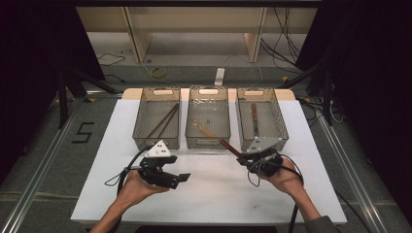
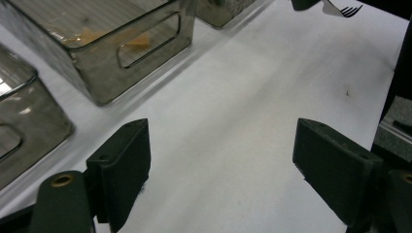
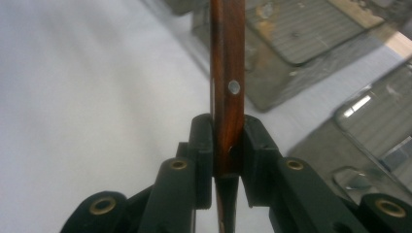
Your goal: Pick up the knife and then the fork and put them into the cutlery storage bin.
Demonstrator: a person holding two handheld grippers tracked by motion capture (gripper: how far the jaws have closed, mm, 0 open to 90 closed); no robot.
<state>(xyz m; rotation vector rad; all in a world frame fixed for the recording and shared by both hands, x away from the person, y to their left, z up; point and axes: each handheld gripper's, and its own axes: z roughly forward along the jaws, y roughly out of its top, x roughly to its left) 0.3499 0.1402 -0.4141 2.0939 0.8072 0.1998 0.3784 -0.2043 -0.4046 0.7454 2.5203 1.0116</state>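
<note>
The right gripper (image 3: 227,160) clamps a brown wooden-handled fork (image 3: 227,73) near the middle clear plastic bin (image 1: 208,116); the left gripper (image 2: 221,170) gapes wide, holding nothing.

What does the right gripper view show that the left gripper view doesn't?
Right gripper view: the right claw shut on a wooden handle with a metal rivet, pointing toward the bins. Left gripper view: the left claw open with nothing between its jaws, and fork tines far off at the top edge. Both: the white table and the grey see-through bins.
</note>
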